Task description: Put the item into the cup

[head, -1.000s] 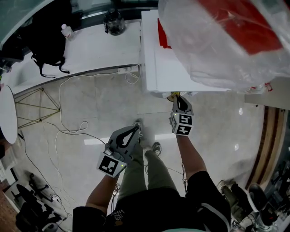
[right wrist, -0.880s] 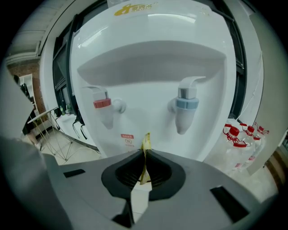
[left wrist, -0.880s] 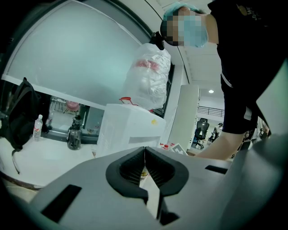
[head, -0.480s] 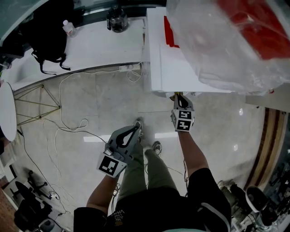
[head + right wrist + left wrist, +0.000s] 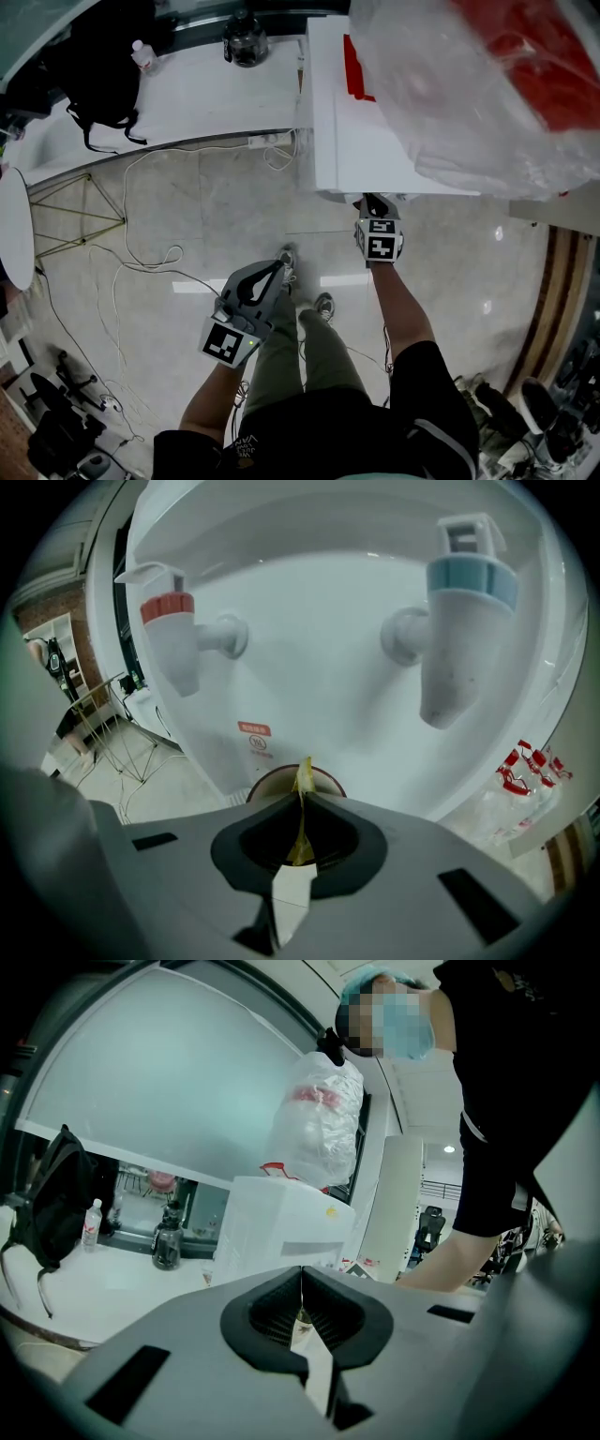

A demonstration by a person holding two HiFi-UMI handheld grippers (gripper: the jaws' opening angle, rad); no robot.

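Note:
In the right gripper view my right gripper (image 5: pixel 302 795) is shut on a thin yellow item (image 5: pixel 301 829) that sticks up between the jaws. Just beyond its tip stands a cup with a dark red rim (image 5: pixel 328 780), set in the recess of a white water dispenser (image 5: pixel 319 682). The item's top edge shows over the cup's near rim. In the head view my right gripper (image 5: pixel 374 201) reaches under the dispenser's front edge, which hides the cup. My left gripper (image 5: pixel 281 268) hangs lower left over the floor, shut and holding nothing (image 5: pixel 301 1271).
The dispenser has a red tap (image 5: pixel 172 630) at left and a blue tap (image 5: pixel 458 611) at right above the cup. A plastic-wrapped bottle (image 5: pixel 487 84) sits on top. A white counter (image 5: pixel 187 94) carries a black bag and a jar. Cables (image 5: pixel 141 262) trail across the floor.
My right gripper has moved a little forward, further under the dispenser's front edge, still holding the yellow item. The left gripper has stayed in place.

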